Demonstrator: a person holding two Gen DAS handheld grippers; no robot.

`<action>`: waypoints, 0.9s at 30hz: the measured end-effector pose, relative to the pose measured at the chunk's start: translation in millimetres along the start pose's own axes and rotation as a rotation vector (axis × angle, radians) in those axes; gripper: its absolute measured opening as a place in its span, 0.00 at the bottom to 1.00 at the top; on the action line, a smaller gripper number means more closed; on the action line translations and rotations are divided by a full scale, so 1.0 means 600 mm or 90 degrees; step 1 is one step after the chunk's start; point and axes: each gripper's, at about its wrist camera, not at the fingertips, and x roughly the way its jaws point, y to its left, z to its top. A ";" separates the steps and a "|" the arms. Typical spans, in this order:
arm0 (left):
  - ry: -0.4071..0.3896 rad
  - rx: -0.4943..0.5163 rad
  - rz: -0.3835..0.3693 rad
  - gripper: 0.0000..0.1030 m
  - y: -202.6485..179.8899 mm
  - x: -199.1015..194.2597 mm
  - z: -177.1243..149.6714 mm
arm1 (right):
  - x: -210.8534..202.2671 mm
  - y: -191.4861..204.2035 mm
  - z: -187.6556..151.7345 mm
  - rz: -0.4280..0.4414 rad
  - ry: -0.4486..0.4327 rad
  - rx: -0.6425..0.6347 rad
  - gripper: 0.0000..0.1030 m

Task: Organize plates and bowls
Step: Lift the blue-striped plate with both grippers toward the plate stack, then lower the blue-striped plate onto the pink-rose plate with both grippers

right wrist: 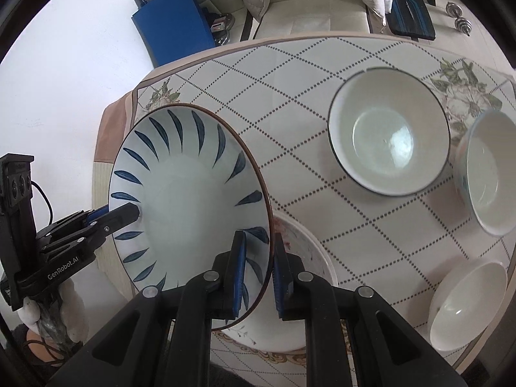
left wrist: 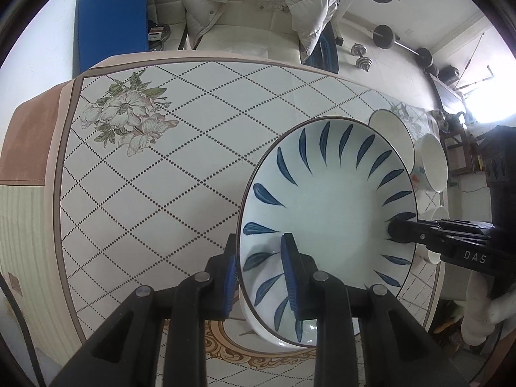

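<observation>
A white plate with blue leaf strokes [left wrist: 329, 213] is held above the table between both grippers; it also shows in the right wrist view [right wrist: 187, 193]. My left gripper [left wrist: 261, 277] is shut on its near rim, one finger inside and one outside. My right gripper [right wrist: 259, 271] is shut on the opposite rim, and shows from the left wrist view as a black arm [left wrist: 400, 229]. Under the plate lies another white plate [right wrist: 309, 258] on the table. A dark-rimmed white bowl [right wrist: 388, 132] and two white bowls [right wrist: 490, 174] [right wrist: 467, 300] stand to the right.
The table [left wrist: 180, 167] has a diamond-pattern cloth with flower prints. Behind it stand a cream sofa [left wrist: 245, 32] with a puffy jacket, a blue pad [left wrist: 111, 22] and dumbbells [left wrist: 362, 56] on the floor. The table's left edge is close.
</observation>
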 end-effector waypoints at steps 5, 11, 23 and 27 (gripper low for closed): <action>0.028 0.023 0.008 0.22 -0.014 0.027 -0.040 | 0.014 -0.026 -0.063 0.011 0.006 0.026 0.16; 0.068 0.035 0.019 0.22 -0.023 0.072 -0.079 | 0.055 -0.059 -0.119 0.011 0.028 0.053 0.16; 0.126 0.078 0.073 0.22 -0.035 0.133 -0.096 | 0.125 -0.088 -0.152 -0.009 0.075 0.076 0.16; 0.139 0.095 0.097 0.22 -0.047 0.139 -0.091 | 0.143 -0.083 -0.150 -0.015 0.085 0.082 0.16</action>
